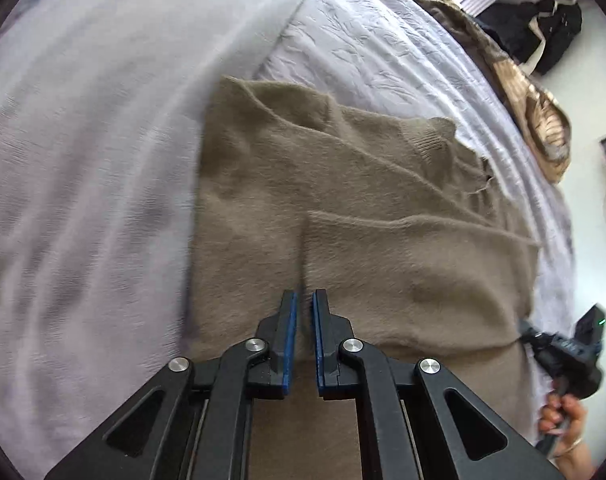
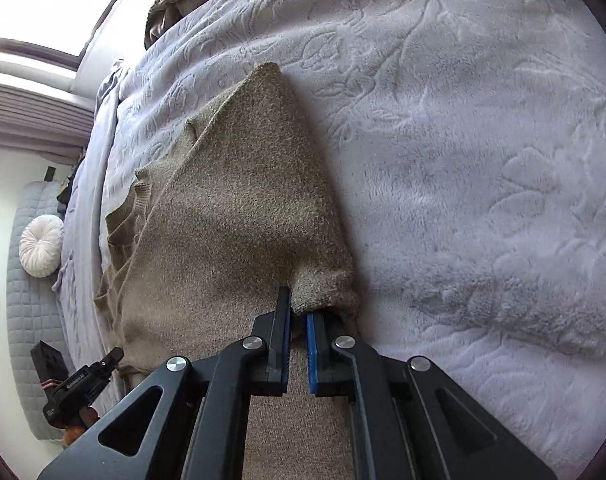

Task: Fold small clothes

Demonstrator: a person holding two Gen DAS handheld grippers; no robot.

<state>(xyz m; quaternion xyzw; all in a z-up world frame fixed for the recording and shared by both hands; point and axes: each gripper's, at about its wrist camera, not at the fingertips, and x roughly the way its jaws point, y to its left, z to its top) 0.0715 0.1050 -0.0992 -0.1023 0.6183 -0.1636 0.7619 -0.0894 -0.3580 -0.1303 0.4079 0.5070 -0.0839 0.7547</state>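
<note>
Garment: tan knit sweater (image 1: 343, 208) on lilac blanket (image 2: 483, 160); partly folded, flaps overlapping
Left gripper (image 1: 305, 300): clamped on a pinch of its near edge
Right gripper (image 2: 299, 304): clamped on ribbed cuff (image 2: 323, 288)
Remaining: judged, final fold and smoothing
Obscured: near hem under both tools; blanket's left side blurred

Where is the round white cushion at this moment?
The round white cushion shows only in the right wrist view, at the far left, on a grey quilted pad beside the bed's edge.
</note>
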